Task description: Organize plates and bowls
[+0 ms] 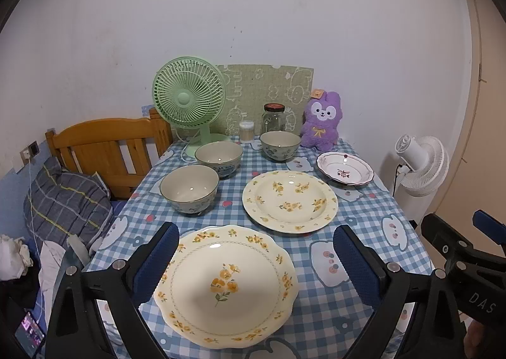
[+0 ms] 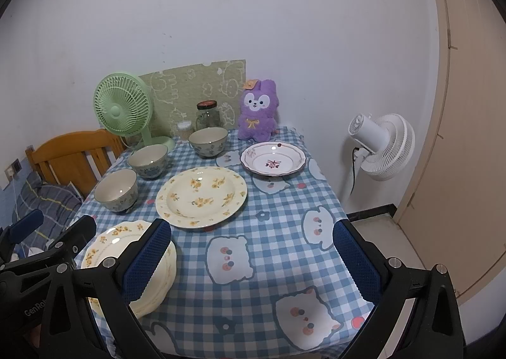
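A scalloped cream plate with yellow flowers lies at the table's near edge, below my open left gripper, whose blue fingers straddle it without touching. Behind it sits a round yellow-flower plate, and a small white plate with a red motif lies far right. Three bowls stand at the left: the nearest bowl, a middle bowl and the far bowl. My right gripper hangs open over bare tablecloth, right of the scalloped plate. The left gripper shows at that view's left edge.
A green desk fan, a glass jar, a cotton-swab tub and a purple plush toy line the table's back. A wooden bed frame stands left, a white floor fan right. The checked tablecloth drops off at the near edge.
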### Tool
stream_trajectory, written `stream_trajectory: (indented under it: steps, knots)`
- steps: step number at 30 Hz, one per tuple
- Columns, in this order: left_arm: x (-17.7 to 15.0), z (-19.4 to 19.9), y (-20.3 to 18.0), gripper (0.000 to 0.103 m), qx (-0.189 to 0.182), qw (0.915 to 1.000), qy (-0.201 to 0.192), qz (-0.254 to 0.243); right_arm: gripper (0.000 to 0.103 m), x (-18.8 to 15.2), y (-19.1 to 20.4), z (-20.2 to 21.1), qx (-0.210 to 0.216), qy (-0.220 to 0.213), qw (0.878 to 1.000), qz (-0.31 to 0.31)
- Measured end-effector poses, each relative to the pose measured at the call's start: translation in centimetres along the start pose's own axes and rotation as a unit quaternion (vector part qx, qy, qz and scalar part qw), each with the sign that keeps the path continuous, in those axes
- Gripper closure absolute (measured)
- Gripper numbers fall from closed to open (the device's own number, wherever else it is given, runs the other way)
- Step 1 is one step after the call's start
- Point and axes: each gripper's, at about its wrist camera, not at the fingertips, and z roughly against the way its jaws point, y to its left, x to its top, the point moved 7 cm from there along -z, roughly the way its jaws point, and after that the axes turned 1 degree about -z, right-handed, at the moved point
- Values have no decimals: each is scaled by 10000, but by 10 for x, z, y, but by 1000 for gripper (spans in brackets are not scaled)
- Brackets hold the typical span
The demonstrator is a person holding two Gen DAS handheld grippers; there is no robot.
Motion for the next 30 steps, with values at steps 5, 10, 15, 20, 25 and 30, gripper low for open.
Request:
stream_trajectory:
  steps: [5,10,15,20,25,30]
  knots:
    - [0,0,-5,5,-25,10000,-4,17,0,0,1,0,-3,8,10000,-7]
    - [-3,3,-5,5,-10,10000,-18,4,0,0,2,0,23,20,10000,-19]
    - [-2,1,1,8,-49,10000,45,10,0,5,15,-4,63,63,10000,29]
    - [7,-4,12,9,-140,9999,91,19,5,12,29,-8,28,95,9999,53]
    - [15,-13,23,11,-154,9997,161,-42,5,15,43,-20,47,252,9997,-46]
    - [13,-27,34,19,-150,9991,397,-91,7,12,62,-33,62,434,9990,-39]
